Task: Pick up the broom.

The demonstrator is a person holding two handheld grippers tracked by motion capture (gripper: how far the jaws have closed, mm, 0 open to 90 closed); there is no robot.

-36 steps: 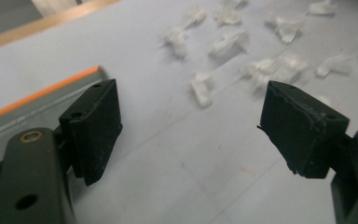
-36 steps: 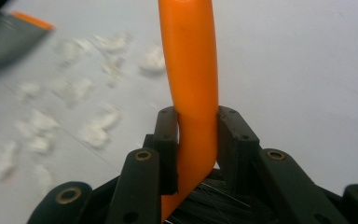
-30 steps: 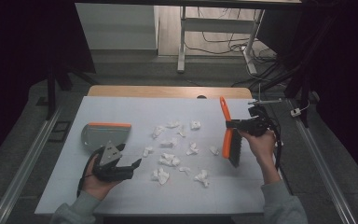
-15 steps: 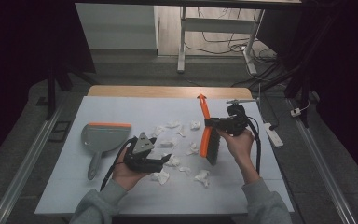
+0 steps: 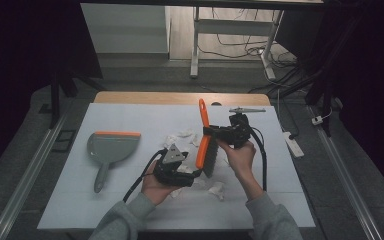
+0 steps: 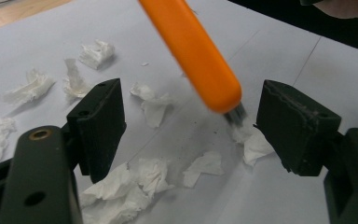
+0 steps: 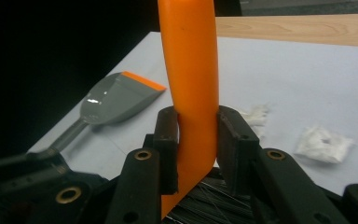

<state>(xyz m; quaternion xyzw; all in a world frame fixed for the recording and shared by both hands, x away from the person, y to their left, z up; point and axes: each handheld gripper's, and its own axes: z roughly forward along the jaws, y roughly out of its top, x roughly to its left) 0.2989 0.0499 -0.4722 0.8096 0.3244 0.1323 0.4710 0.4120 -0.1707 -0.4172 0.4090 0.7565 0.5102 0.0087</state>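
My right gripper [image 5: 212,132] [image 7: 195,140] is shut on an orange hand brush [image 5: 203,134] [image 7: 190,70] with dark bristles, gripped at its back and held tilted over the middle of the white table [image 5: 130,210]. The left gripper [image 5: 194,174] [image 6: 198,116] sits low beside the brush's lower end, open. In the left gripper view the brush's orange end [image 6: 193,51] hangs above the gap between the jaws, touching neither. Crumpled white paper scraps [image 5: 216,189] [image 6: 153,106] [image 7: 324,140] lie scattered under and around both grippers.
A grey dustpan [image 5: 111,146] [image 7: 116,98] with an orange lip lies on the table's left part, handle toward the person. A wooden strip [image 5: 180,98] borders the far edge. A power strip [image 5: 291,142] lies off the right side.
Both hands moved toward the table's middle. The right gripper carried the brush leftward over the scraps. The left gripper moved right, away from the dustpan, to the brush's lower end.
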